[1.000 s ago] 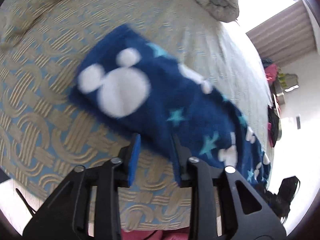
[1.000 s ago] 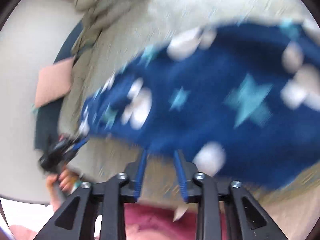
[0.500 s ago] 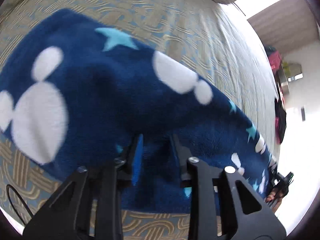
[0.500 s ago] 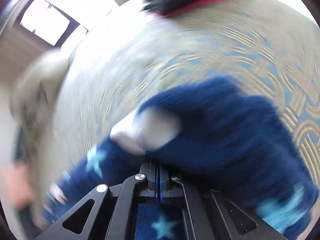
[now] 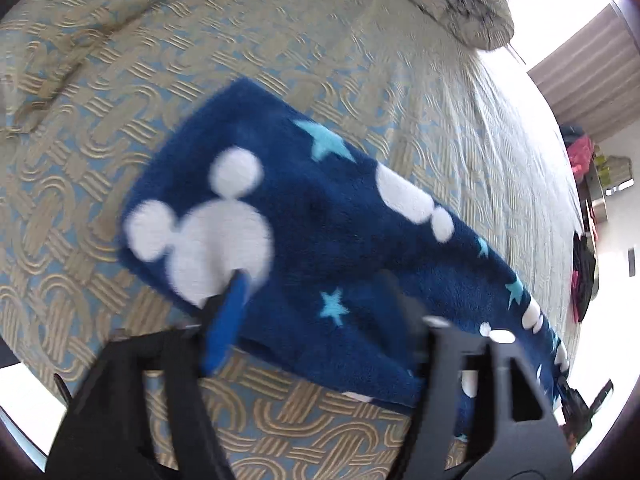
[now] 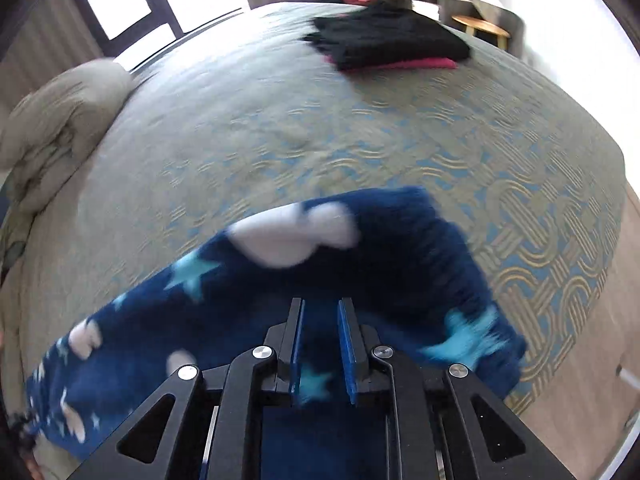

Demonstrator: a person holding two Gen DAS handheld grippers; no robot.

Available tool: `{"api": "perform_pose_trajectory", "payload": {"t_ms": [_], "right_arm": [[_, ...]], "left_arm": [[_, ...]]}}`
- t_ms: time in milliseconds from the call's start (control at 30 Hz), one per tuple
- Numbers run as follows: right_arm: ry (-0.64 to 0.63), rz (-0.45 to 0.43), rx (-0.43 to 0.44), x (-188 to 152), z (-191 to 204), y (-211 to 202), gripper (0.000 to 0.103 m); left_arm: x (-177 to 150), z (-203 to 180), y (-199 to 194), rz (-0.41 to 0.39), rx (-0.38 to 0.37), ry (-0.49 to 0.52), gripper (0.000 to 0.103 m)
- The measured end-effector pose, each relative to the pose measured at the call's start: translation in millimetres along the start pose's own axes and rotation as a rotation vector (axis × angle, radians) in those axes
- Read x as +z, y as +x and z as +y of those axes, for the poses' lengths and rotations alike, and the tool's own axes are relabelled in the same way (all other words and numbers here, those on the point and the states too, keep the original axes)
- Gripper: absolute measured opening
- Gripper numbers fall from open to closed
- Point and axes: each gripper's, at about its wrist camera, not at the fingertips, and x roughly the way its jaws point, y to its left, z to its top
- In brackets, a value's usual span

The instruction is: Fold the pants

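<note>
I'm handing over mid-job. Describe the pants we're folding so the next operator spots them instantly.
Start from the big bed with the blue-and-gold woven-pattern bedspread. Near its front edge, right ahead of both grippers, lie the pants: fluffy navy fleece, long and narrow. Their white mouse-head shapes and light blue stars set them apart from the plain black and pink folded clothes at the far edge.

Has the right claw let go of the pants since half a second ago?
Yes. The right claw was shut on the blue pants then; now its fingers stand apart with fleece between them, and more of the bedspread shows beyond.
</note>
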Motion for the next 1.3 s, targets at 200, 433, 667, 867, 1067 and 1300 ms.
{"api": "perform_pose_trajectory", "payload": {"t_ms": [200, 433, 667, 867, 1067, 1300], "right_arm": [[-0.481, 0.049, 0.293, -62.3, 186.6, -23.3, 0.020], [-0.673, 0.273, 0.554, -135.9, 358.0, -0.2, 0.021], [-0.824, 0.325, 0.531, -187.5, 422.7, 0.1, 0.021], [-0.756, 0.378, 0.479, -186.2, 425.5, 15.8, 0.021], [-0.694, 0.381, 0.364, -185.7, 438.2, 55.1, 0.027], [-0.544, 0.425, 0.464, -182.8, 401.2, 46.6, 0.027]], "left_arm": [[-10.2, 59.9, -14.7, -0.038, -0.026, -0.161, 0.084], [-32.3, 89.2, 15.0, 0.079, -0.237, -0.289, 0.084], [-0.7, 94.0, 33.9, -0.001, -0.373, -0.339, 0.067], [6.2, 107.8, 29.7, -0.045, -0.453, -0.340, 0.014], [8.9, 95.6, 19.6, -0.063, -0.413, -0.270, 0.014], [18.2, 70.9, -8.2, -0.136, -0.371, -0.161, 0.014]]}}
